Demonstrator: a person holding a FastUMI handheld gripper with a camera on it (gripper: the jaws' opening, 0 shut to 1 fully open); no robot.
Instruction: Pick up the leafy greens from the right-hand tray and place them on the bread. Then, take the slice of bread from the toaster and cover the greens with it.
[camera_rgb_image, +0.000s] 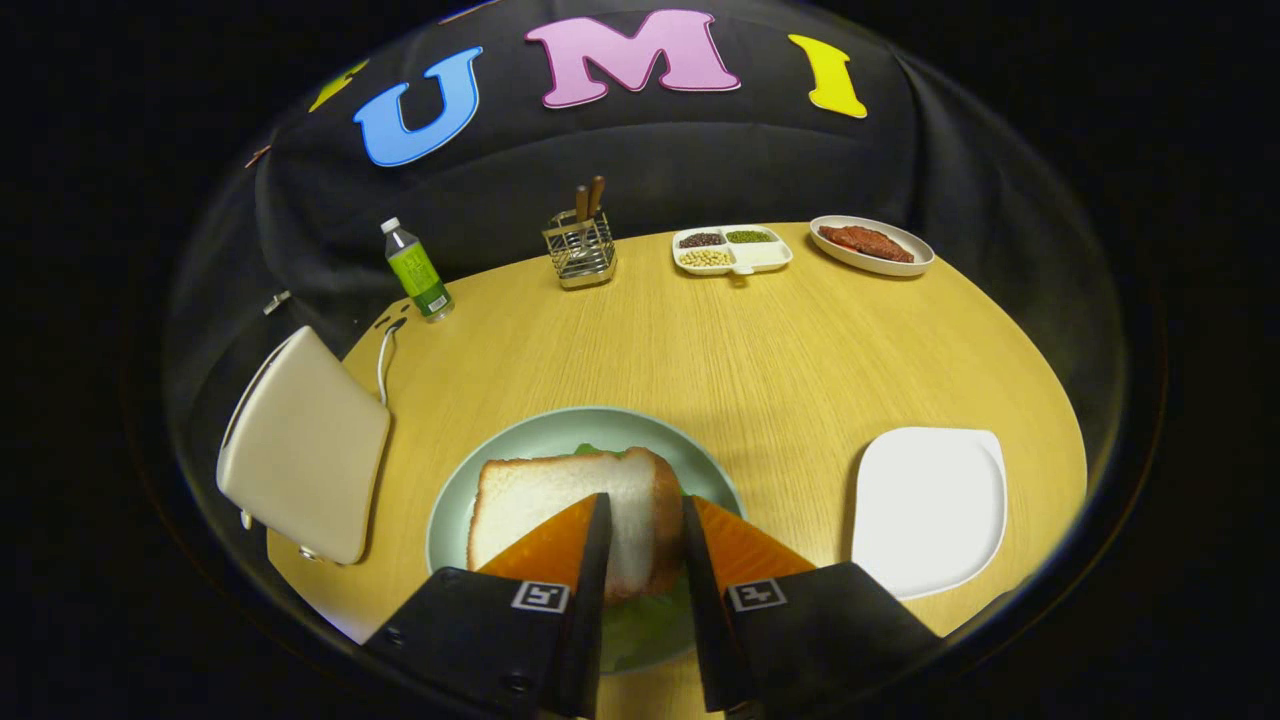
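A: The slice of white bread with a brown crust (565, 510) — where is it sitting?

B: It is lying on top of the leafy greens (640, 625) on the round pale green plate (520, 445), near the front of the round light-wood table (720, 350). The green leaves are peeking out beyond the bread's far edge and under its near edge, between the fingers.

A: And the gripper (642, 525)?

B: Its jaws are standing narrowly apart, with the right end of the slice between them. Both fingers are lying against the bread's sides, so they appear to be pressing on it.

A: What else is sitting around, biggest first?

B: The cream-coloured toaster (300, 450) is standing just to the left of the plate, its white cord (383, 360) trailing off behind it. The white square tray (930, 505) is lying to the right of the plate, apart from it. Beyond, along the table's far edge, an oval white dish holding reddish meat (870, 245) is sitting farthest right; beside it is a white divided dish with beans and grains (732, 250), each kind in its own compartment. A wire holder with wooden-handled utensils (580, 245) is standing upright left of that, and a clear bottle with a green label (415, 270) is standing farther left, near the cord.
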